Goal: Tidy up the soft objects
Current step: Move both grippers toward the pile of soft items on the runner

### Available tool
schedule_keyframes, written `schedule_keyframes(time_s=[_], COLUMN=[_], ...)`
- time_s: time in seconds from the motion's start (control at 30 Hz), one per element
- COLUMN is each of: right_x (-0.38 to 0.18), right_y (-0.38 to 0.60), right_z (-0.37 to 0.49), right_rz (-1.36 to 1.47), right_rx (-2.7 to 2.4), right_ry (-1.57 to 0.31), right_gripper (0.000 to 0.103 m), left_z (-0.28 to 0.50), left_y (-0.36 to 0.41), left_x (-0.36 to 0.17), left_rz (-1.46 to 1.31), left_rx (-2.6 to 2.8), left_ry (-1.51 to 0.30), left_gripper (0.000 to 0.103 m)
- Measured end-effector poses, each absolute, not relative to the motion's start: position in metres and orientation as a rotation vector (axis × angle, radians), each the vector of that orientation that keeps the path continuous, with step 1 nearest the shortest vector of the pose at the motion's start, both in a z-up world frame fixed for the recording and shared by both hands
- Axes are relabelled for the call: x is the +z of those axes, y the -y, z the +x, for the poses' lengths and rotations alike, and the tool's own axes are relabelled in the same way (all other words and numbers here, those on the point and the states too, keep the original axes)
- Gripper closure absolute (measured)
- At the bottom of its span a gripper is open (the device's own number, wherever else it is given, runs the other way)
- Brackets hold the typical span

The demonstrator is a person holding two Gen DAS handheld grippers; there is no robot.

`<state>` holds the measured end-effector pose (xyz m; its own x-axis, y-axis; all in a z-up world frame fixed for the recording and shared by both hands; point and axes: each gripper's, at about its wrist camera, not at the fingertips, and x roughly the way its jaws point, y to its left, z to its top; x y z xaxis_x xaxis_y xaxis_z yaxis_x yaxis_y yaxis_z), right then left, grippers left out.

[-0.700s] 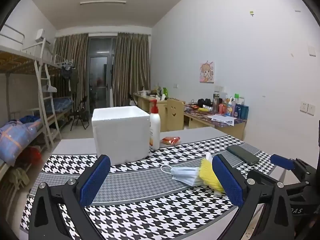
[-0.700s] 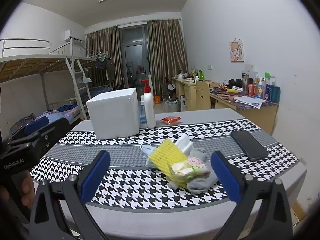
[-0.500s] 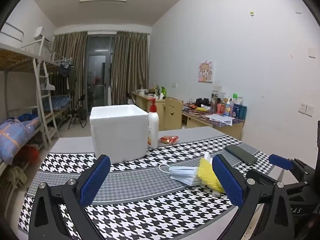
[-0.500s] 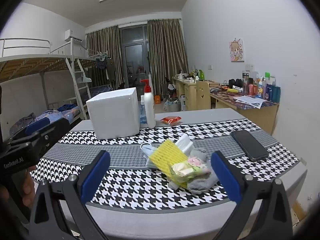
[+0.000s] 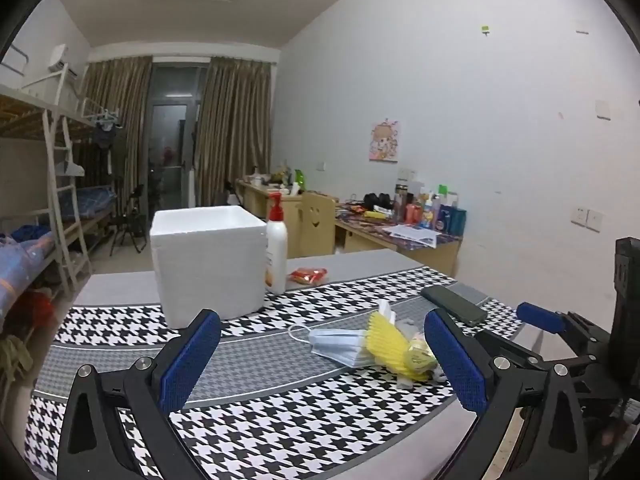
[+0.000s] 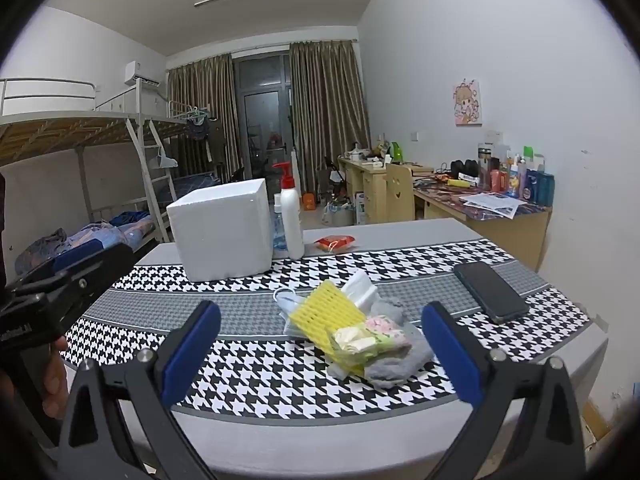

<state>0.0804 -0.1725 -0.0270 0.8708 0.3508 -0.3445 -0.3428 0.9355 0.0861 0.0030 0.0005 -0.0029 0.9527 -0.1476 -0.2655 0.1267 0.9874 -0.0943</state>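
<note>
Jaws of left gripper [image 5: 322, 354] and right gripper [image 6: 320, 350] gape wide, empty, above crumpled soft pile [image 6: 352, 328] on houndstooth cloth [image 6: 248, 384].

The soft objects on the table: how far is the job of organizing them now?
Nothing looks done yet. The face masks, yellow sponge, small packet and grey cloth lie in one pile on the table, apart from the white foam box. Nothing is in hand: the left gripper and right gripper are open and empty. All sorting is left.

Dormitory room: bunk bed [image 6: 80, 128], cluttered desks [image 6: 492, 204], curtains [image 6: 328, 108].
</note>
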Motion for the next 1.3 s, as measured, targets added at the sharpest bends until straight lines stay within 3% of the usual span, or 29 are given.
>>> schedule_keyframes(time_s=[1.3], right_x=[-0.028], right_y=[0.178], right_z=[0.086], right_rz=[0.030], right_rx=[0.355], right_ry=[-0.352], right_gripper=[0.001], left_z=[0.012], left_y=[0.002], left_x=[-0.005], left_rz=[-0.074], left_rx=[-0.112], left_ry=[-0.309], left_gripper=[0.001])
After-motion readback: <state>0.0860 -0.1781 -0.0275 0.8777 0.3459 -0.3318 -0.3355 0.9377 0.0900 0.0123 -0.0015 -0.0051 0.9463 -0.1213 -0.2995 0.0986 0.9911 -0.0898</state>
